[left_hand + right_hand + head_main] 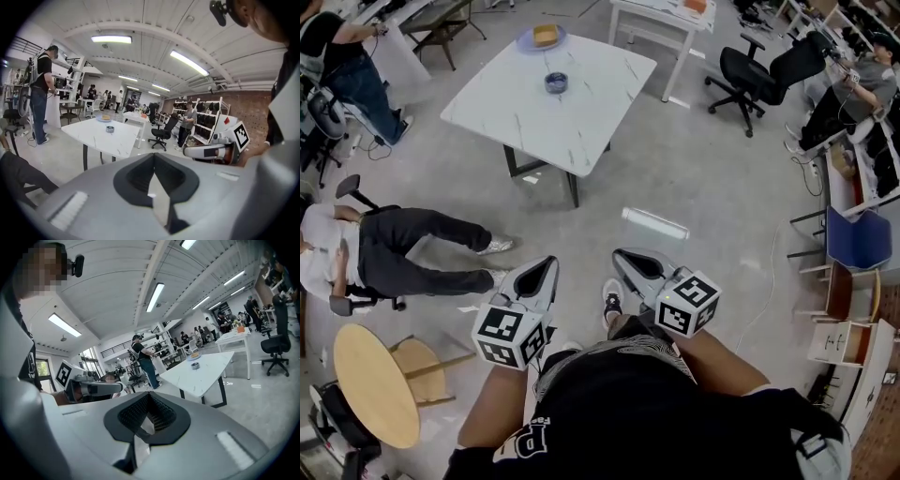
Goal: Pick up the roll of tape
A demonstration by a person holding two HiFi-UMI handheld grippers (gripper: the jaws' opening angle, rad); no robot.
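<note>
The roll of tape [556,82] lies flat on the white marbled counter [591,122] at the far side of the room, near its middle, with a blue plate [542,38] carrying something tan just beyond it at the far edge. Both claws are held low and near, close to the person's body and well apart from the counter, with bare grey floor between.

The left claw [539,278] and right claw [636,265] point toward the counter side by side. Only the 2 gripper views make their state plain. In the left gripper view the left claw [157,180] has its jaws closed together with nothing between them, and the right claw [147,420] looks the same in its own view. Each also catches the other claw off to the side, and the tape as a small dark ring [109,129] [195,365].

Only the head view shows the round wooden table [375,384] at near left.
</note>
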